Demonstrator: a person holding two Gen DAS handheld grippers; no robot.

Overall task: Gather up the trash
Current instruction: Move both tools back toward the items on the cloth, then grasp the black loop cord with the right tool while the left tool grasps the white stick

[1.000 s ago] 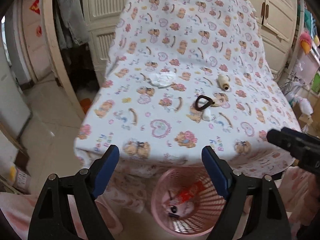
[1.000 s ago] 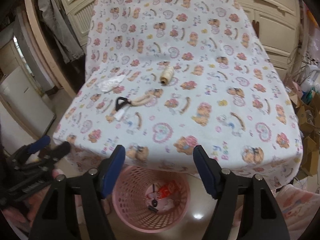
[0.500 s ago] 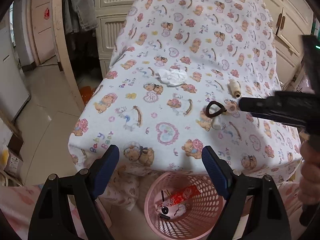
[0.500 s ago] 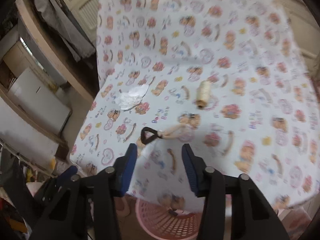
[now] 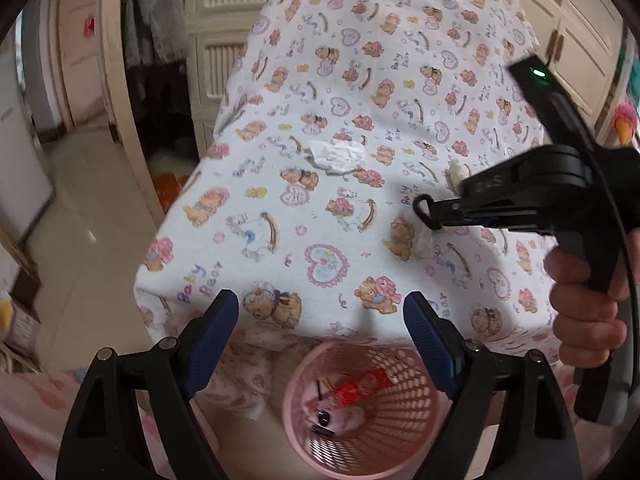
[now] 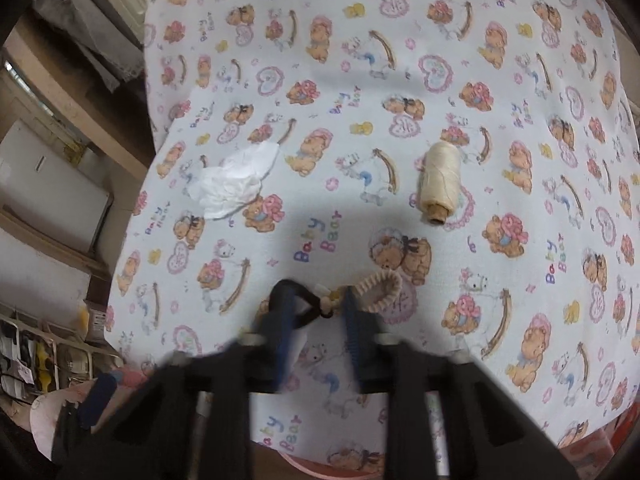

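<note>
A black loop tied to a beige cord loop (image 6: 382,290) lies on the bear-print tablecloth (image 6: 360,80). My right gripper (image 6: 318,312) is low over it, fingers narrowed on either side of the black loop (image 6: 298,300) and knot, with a gap still showing. In the left wrist view the right gripper (image 5: 434,216) reaches to the black loop (image 5: 422,206). A crumpled white tissue (image 6: 234,182) lies to the left, also seen from the left wrist (image 5: 338,155). My left gripper (image 5: 320,334) is open and empty above the pink basket (image 5: 360,408).
A cream thread spool (image 6: 438,178) lies right of the tissue. The pink basket holds a red wrapper (image 5: 362,386) and small dark items. Cream cabinets (image 5: 224,32) stand behind the table. Tiled floor (image 5: 80,220) lies to the left.
My right gripper has moved down and forward to the black loop and its fingers have narrowed. The left gripper has shifted slightly closer to the table edge and stays open.
</note>
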